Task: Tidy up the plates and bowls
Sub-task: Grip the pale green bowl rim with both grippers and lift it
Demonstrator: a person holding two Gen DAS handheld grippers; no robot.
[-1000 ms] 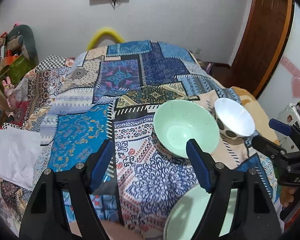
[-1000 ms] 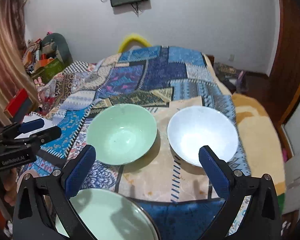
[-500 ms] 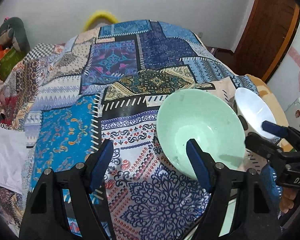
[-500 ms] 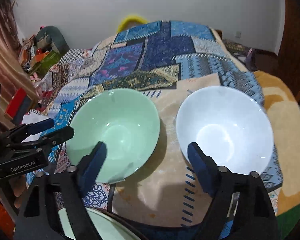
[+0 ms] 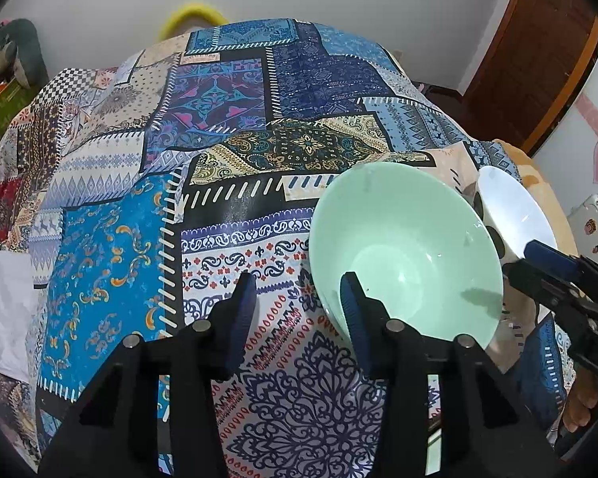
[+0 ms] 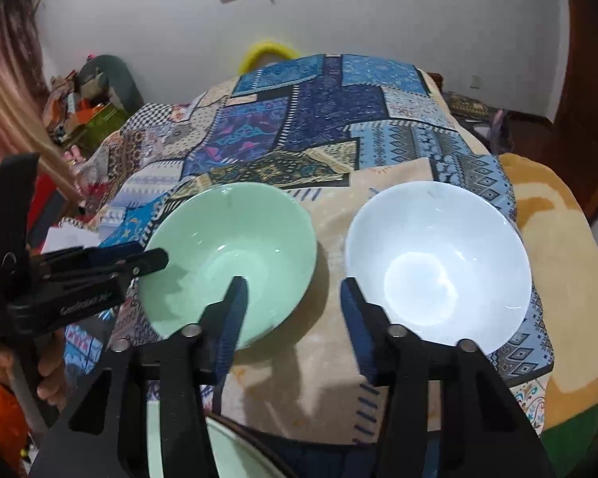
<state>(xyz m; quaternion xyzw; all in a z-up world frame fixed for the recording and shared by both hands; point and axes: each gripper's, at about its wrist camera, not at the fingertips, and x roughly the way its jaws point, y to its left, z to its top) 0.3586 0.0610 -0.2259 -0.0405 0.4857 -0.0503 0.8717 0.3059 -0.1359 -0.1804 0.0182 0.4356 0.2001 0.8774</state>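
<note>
A patchwork bedspread point(image 5: 227, 127) stretches ahead of both grippers. On it the green bowl point(image 6: 227, 255) sits ahead-left of the right gripper point(image 6: 293, 298), its near rim behind that gripper's left finger; the white bowl point(image 6: 438, 267) sits ahead-right, its near-left rim at the right finger. Both grippers' jaws are closing with nothing pressed between the pads. The left gripper point(image 5: 297, 298) has the green bowl's near-left rim at its right finger. A green plate point(image 6: 235, 454) lies under the right gripper.

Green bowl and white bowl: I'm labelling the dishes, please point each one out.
green bowl point(image 6: 235, 255), right wrist view, on its inner base.
white bowl point(image 6: 426, 275), right wrist view, on its inner base.
</note>
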